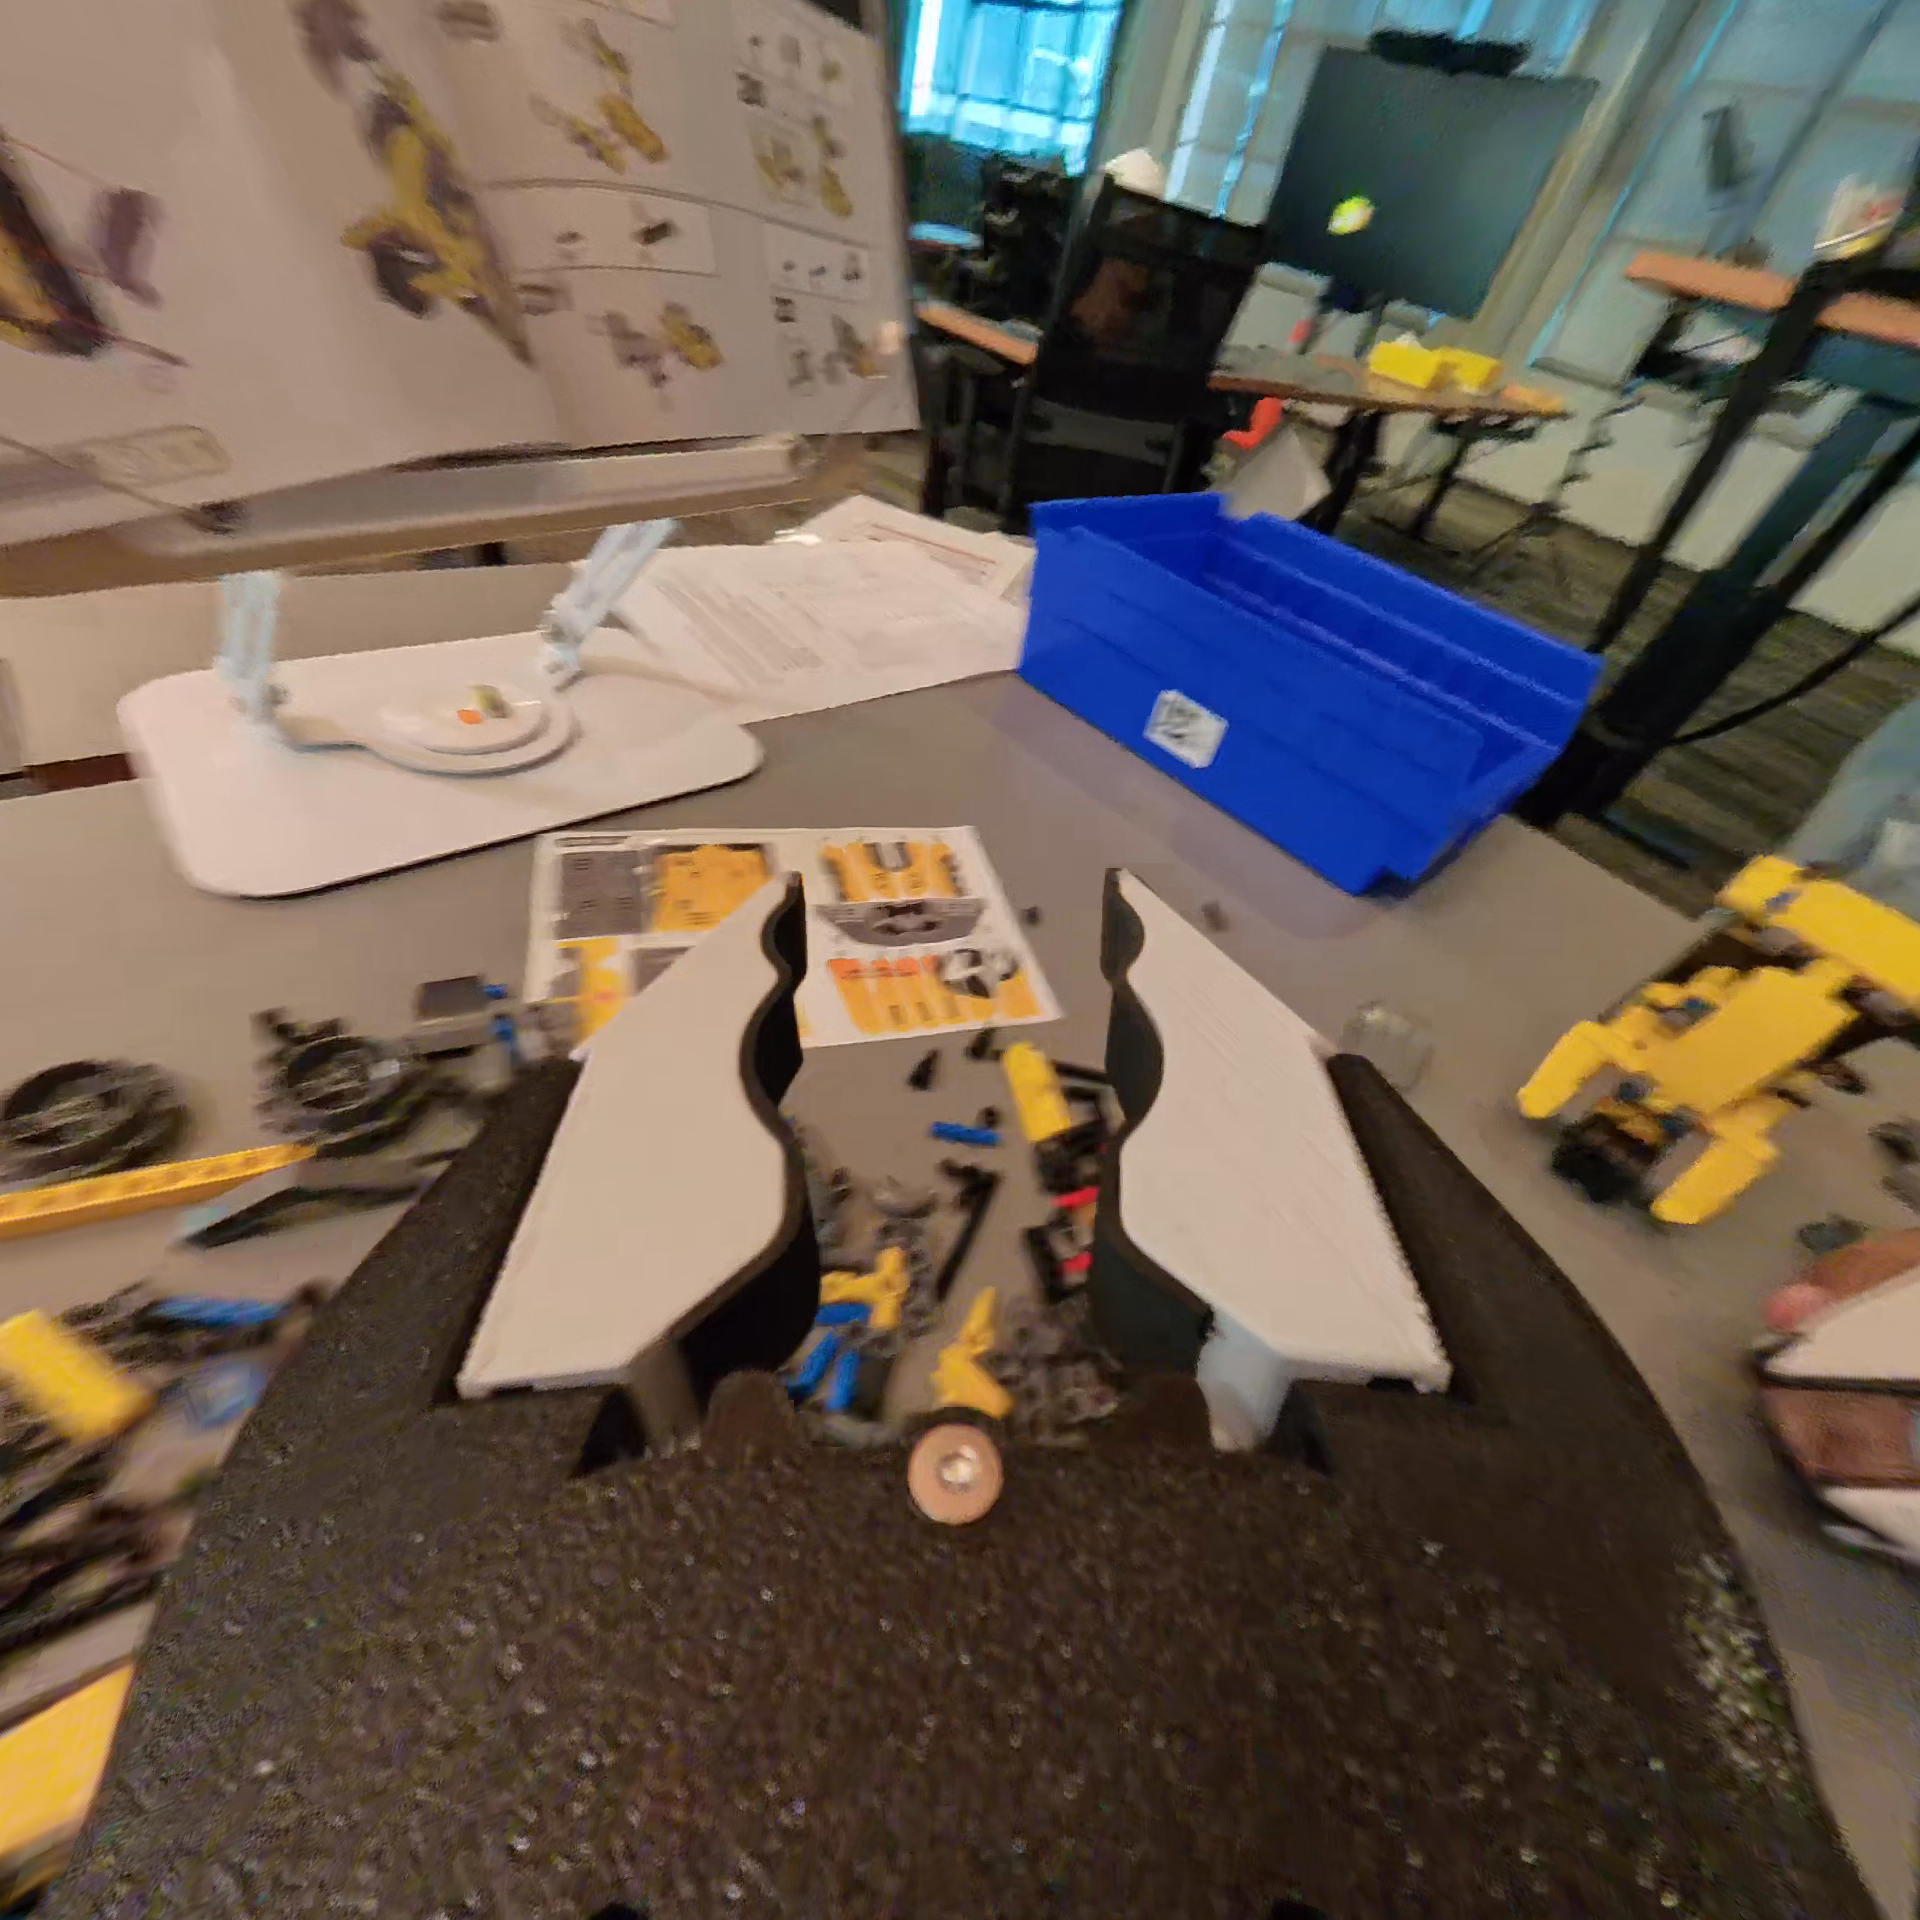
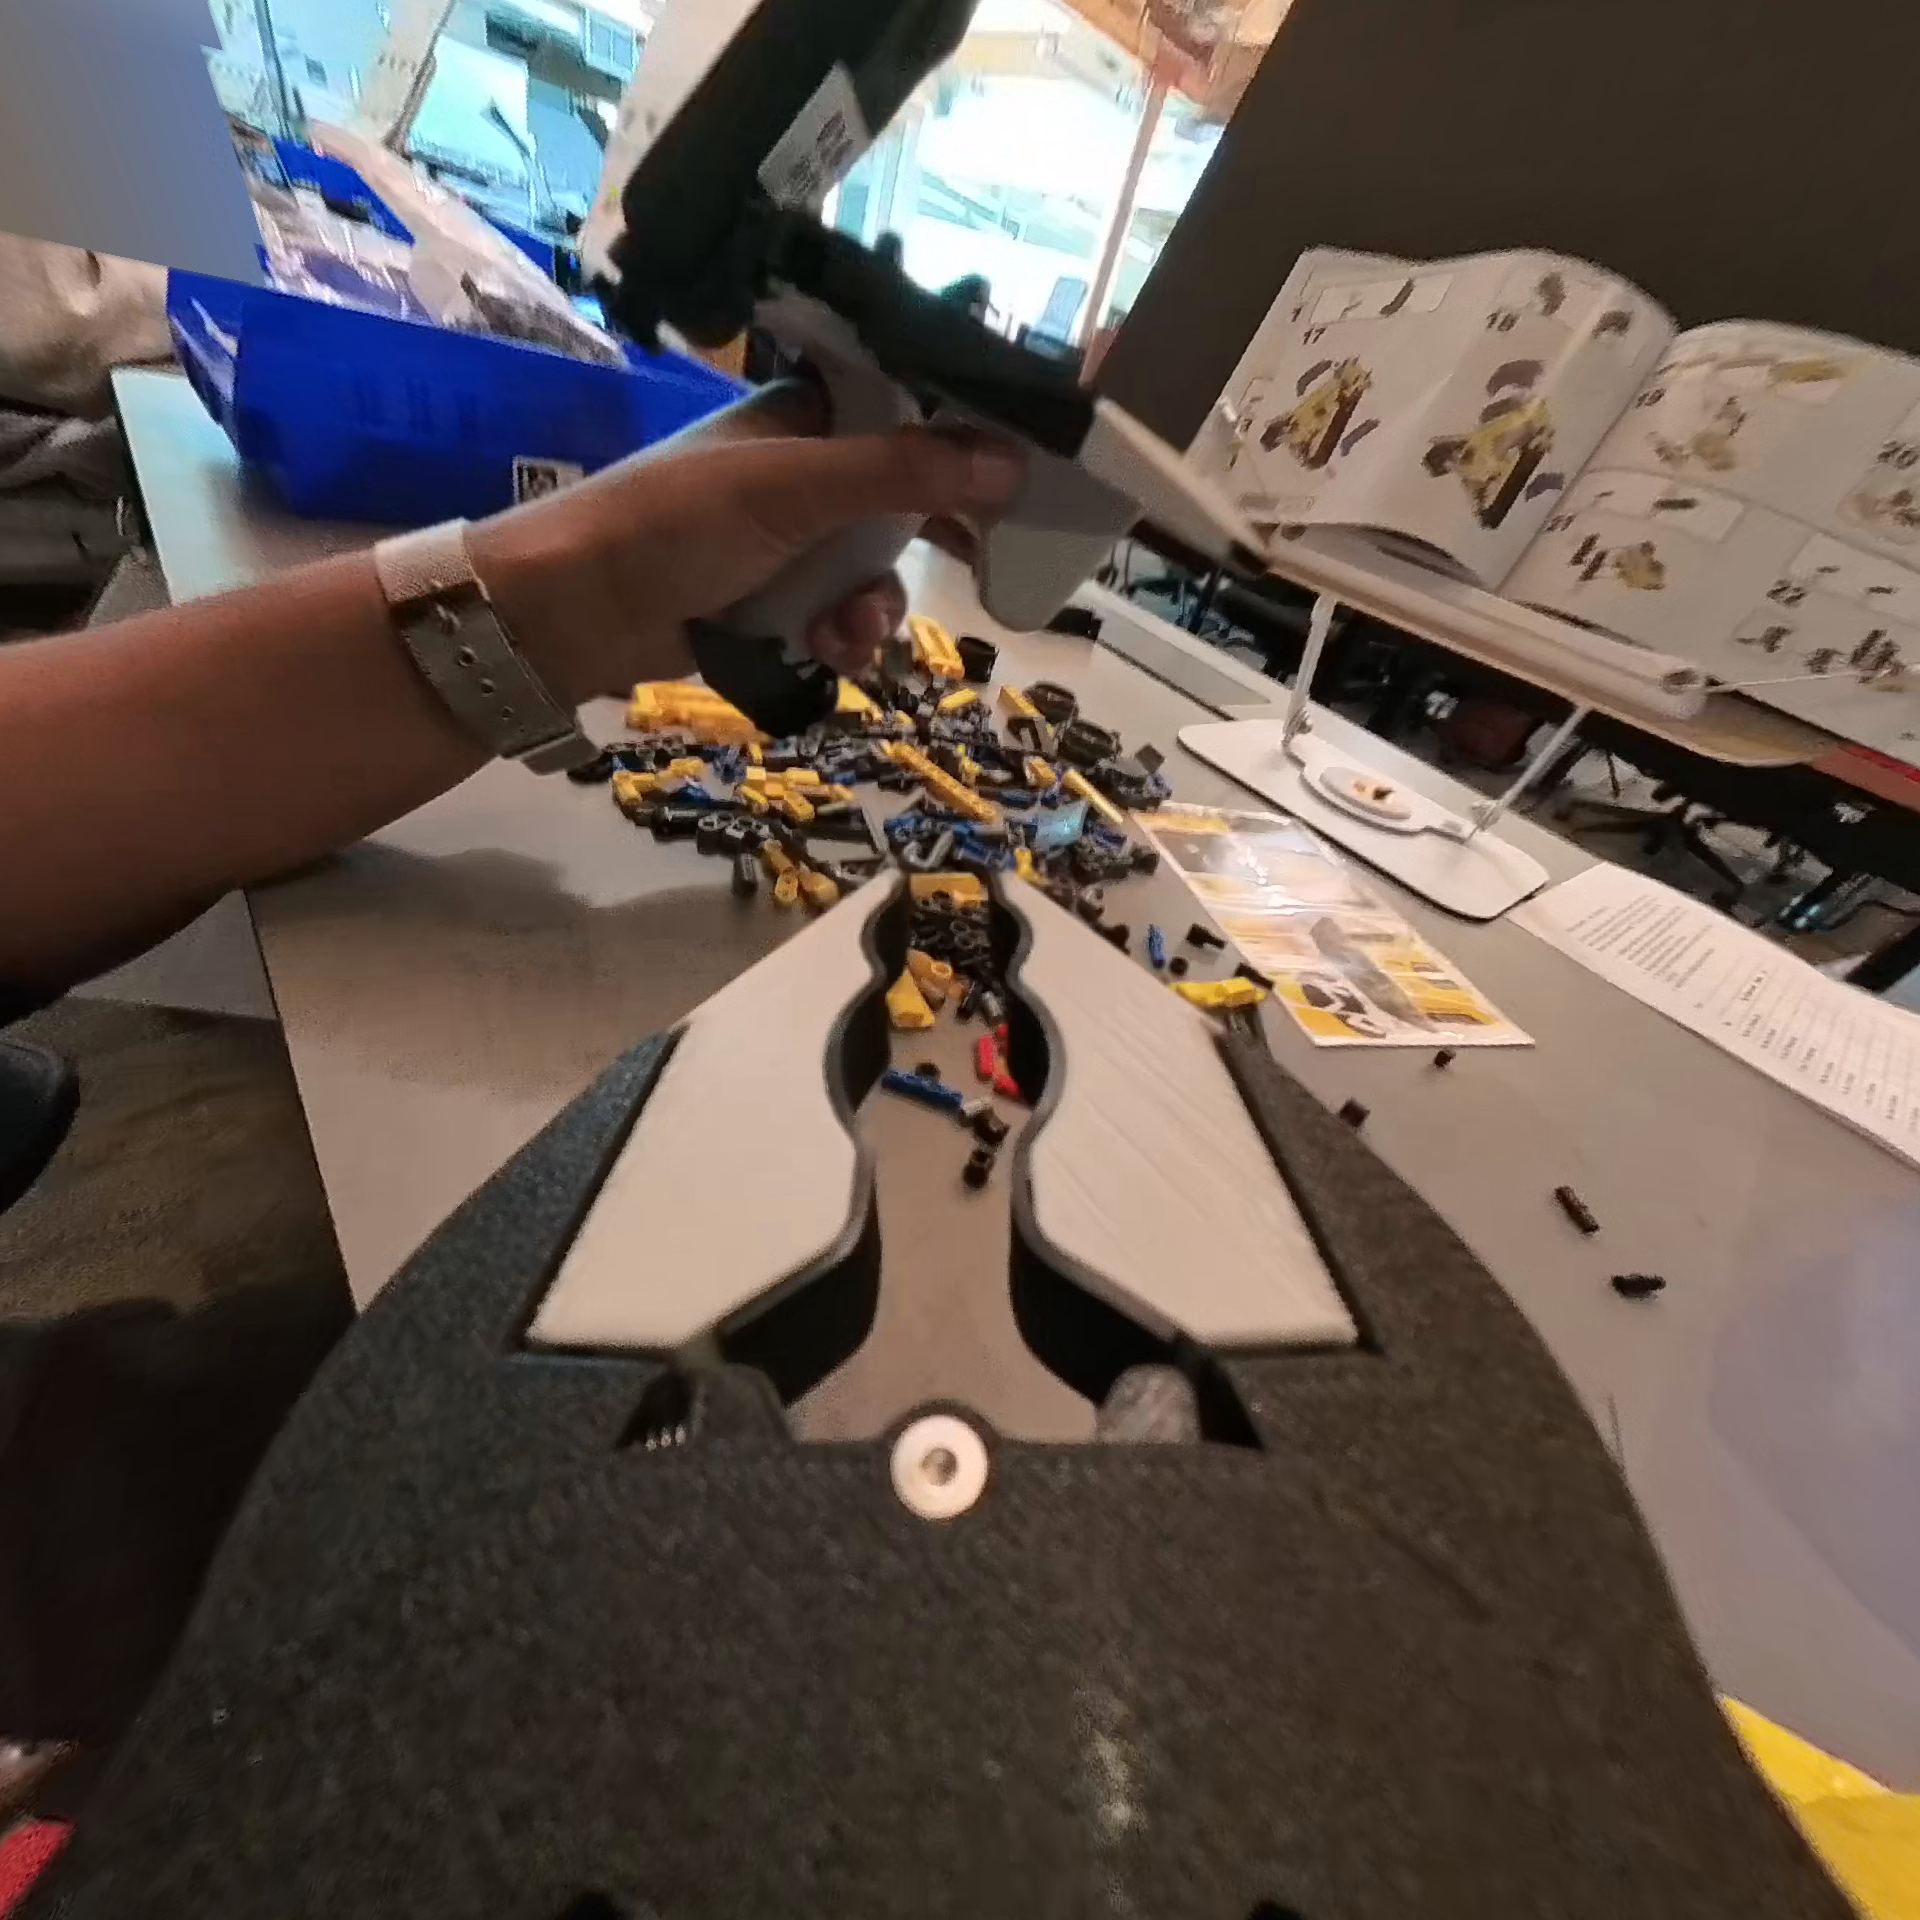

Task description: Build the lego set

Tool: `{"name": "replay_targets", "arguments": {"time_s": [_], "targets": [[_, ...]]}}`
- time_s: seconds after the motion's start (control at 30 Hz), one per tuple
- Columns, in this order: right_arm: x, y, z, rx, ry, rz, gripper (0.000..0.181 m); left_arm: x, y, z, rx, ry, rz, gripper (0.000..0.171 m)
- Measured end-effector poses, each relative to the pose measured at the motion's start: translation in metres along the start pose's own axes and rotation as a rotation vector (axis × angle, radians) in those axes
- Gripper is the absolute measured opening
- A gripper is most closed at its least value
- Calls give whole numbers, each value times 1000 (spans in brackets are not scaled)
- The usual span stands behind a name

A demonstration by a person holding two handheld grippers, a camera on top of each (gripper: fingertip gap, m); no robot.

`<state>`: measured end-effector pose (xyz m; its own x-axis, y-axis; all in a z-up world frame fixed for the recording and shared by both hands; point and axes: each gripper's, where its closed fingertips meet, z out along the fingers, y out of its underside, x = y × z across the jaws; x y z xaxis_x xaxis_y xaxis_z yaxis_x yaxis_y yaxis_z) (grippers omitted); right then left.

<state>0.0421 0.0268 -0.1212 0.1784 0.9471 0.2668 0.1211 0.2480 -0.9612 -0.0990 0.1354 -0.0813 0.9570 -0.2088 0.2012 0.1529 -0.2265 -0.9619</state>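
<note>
The left tongs (image 1: 951,935) are spread wide and empty above loose toy bricks (image 1: 935,1247) on the table (image 1: 1195,831). The right tongs (image 2: 940,894) are almost pressed together, holding nothing, just before the same pile. To the right stands a partly built yellow model (image 1: 1704,1049). Beyond, a hand (image 2: 675,551) holds the left handle level; an open booklet (image 2: 1507,436) stands farther.

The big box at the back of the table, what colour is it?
The bin is bright blue. It shows best in the left wrist view.
</note>
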Motion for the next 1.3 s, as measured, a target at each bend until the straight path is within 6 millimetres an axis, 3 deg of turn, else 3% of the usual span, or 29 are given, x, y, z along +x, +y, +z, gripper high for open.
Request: {"name": "replay_targets", "arguments": {"time_s": [0.07, 0.17, 0.27, 0.4, 0.6, 0.73, 0.87, 0.97, 1.07, 1.2, 1.3], "targets": [[-2, 8, 6, -59, -10, -4, 14, 33, 6, 11, -21, 103, -1, 56], [-2, 13, 9, -96, 9, -35, 15, 60, 23, 22, -102, 151, 92, 56], [6, 11, 6, -75, 67, -55, 14, 58, 24, 19, -121, 111, 182, 56], [15, 7, 1, -44, 111, -48, 14, 71, 15, 5, -35, 226, 90, 56], [18, 3, -3, -22, 176, -116, 14, 98, 33, -39, -26, 370, 36, 56], [30, 6, -3, -57, 272, -143, 14, 93, 35, -76, -37, 375, 55, 56], [60, 4, 1, -88, 477, -10, 15, 73, 15, -116, -11, 380, 6, 56], [55, -22, 23, -50, 493, 190, 29, 57, -6, -150, 37, 345, 35, 56], [37, -65, 54, 55, 388, 325, 32, 41, -17, -178, 64, 280, 69, 56], [10, -126, 89, 157, 238, 400, 39, 30, -22, -207, 84, 272, 45, 56], [-14, -165, 108, 209, 161, 381, 40, 10, -22, -220, 81, 215, 57, 56]]}}
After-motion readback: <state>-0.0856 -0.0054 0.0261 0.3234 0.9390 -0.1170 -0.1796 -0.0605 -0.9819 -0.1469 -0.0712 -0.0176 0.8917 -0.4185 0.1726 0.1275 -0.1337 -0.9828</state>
